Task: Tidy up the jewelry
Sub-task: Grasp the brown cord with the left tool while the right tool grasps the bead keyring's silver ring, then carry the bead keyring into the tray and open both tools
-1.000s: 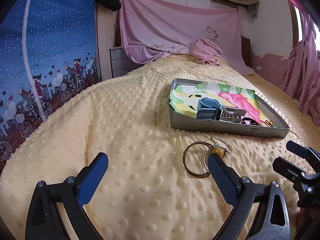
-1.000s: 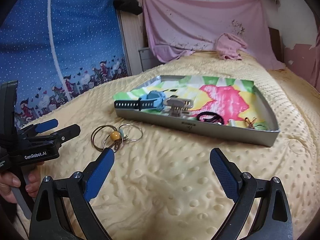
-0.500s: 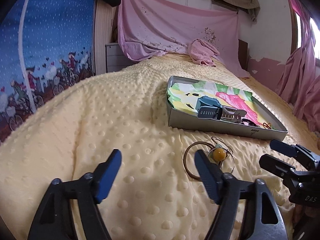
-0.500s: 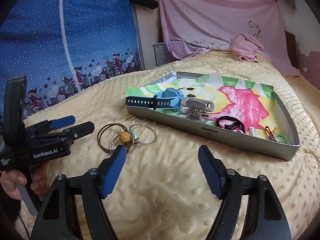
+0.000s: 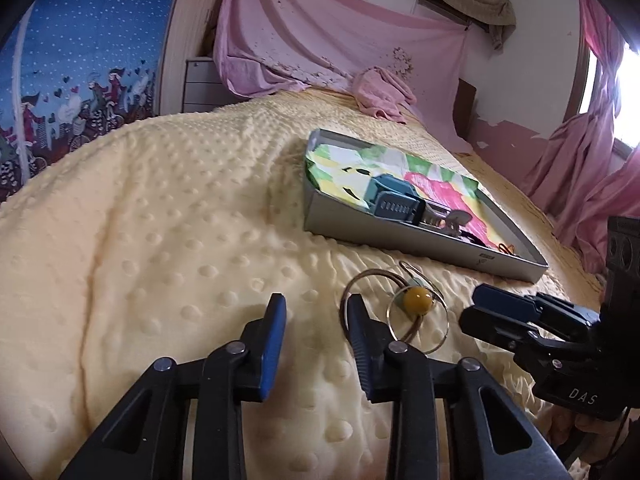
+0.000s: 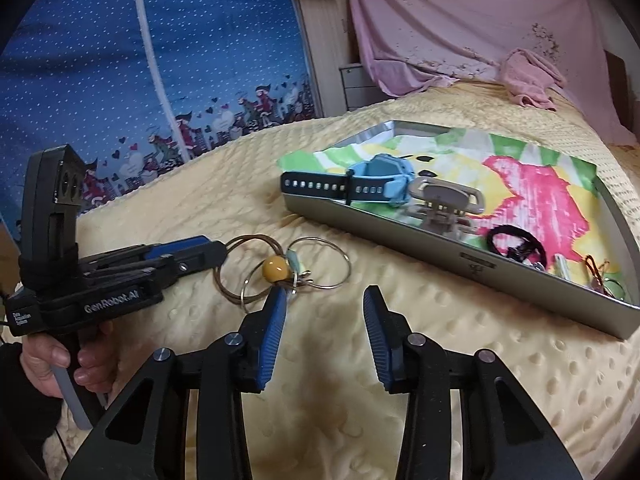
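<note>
A bunch of thin metal bangles with a yellow bead lies on the yellow dotted blanket, in front of a grey tray. The tray holds a blue watch, a grey hair clip, a black hair tie and small pieces at its right end. My left gripper is partly open, its right finger at the bangles' left edge. My right gripper is partly open, its left finger just in front of the bangles. Both are empty.
The yellow blanket covers the whole bed. A blue patterned curtain hangs at the left. Pink cloth hangs behind the bed, with a crumpled pink towel on it. A grey drawer unit stands at the back left.
Both grippers have narrowed from wide open to partly open and moved closer to the bangles. The bangles and tray have not moved.
</note>
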